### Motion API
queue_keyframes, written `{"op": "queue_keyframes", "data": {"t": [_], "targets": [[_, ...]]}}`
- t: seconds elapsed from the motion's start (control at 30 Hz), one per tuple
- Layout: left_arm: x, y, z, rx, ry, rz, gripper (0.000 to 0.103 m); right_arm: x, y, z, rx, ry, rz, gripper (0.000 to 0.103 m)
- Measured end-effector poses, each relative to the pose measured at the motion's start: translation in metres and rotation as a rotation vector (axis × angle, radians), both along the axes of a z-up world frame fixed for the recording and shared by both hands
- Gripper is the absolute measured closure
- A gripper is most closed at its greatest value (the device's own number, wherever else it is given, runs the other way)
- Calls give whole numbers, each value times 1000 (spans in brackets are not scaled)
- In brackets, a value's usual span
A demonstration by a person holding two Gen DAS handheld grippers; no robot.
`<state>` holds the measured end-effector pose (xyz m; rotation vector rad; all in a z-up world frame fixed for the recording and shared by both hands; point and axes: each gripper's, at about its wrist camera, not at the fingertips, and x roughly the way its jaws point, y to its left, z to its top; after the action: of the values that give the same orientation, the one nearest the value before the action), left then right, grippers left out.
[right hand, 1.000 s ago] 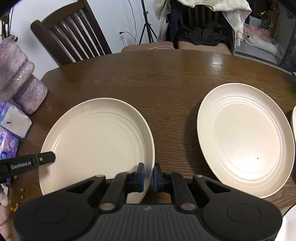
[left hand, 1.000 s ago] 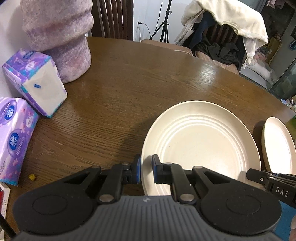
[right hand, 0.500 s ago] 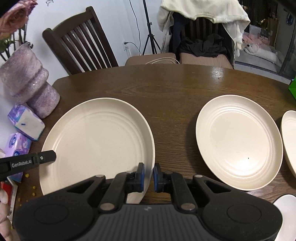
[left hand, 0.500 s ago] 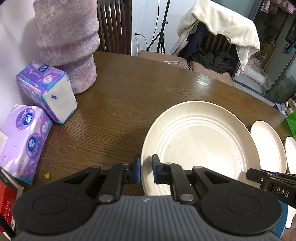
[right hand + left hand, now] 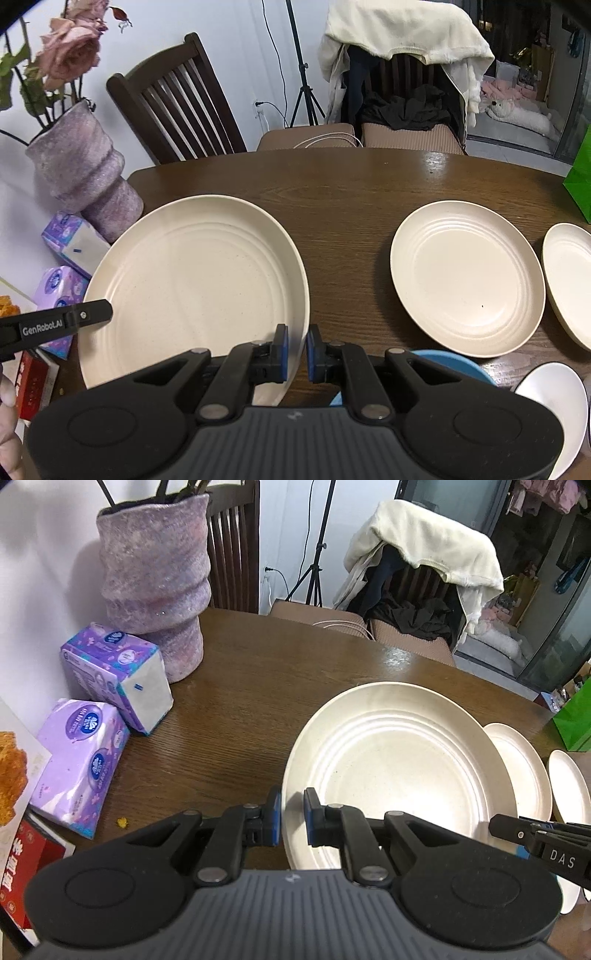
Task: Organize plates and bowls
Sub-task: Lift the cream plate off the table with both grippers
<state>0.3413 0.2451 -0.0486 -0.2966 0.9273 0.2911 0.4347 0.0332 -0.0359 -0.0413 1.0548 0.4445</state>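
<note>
A large cream plate [image 5: 399, 771] hangs above the brown wooden table [image 5: 240, 701], held at both sides. My left gripper [image 5: 293, 821] is shut on its left rim. In the right wrist view the same plate [image 5: 192, 280] fills the left half, and my right gripper [image 5: 297, 350] is shut on its right rim. The left gripper's finger [image 5: 74, 319] shows at that plate's far side. Two more cream plates [image 5: 465, 277] [image 5: 569, 280] lie flat on the table to the right. A blue bowl [image 5: 454, 363] and a white bowl [image 5: 554, 398] sit near the front edge, partly hidden.
A purple vase [image 5: 155, 590] and two tissue packs [image 5: 118, 675] [image 5: 81, 760] stand at the table's left, with a red box [image 5: 22, 867] near the corner. Wooden chairs [image 5: 181, 107] stand behind the table, one draped with clothes. A green bag [image 5: 580, 173] is at the far right.
Both grippers have risen with the large plate held between them; the table, vase and other plates now look farther below. The jaws have stayed shut on the rim.
</note>
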Motion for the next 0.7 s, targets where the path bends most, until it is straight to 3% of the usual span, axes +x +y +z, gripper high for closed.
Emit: {"op": "queue_keyframes", "data": {"t": [0.7], "targets": [[-73, -11, 42, -4, -84, -31, 90, -68, -13, 47, 21, -78, -11, 93]]}}
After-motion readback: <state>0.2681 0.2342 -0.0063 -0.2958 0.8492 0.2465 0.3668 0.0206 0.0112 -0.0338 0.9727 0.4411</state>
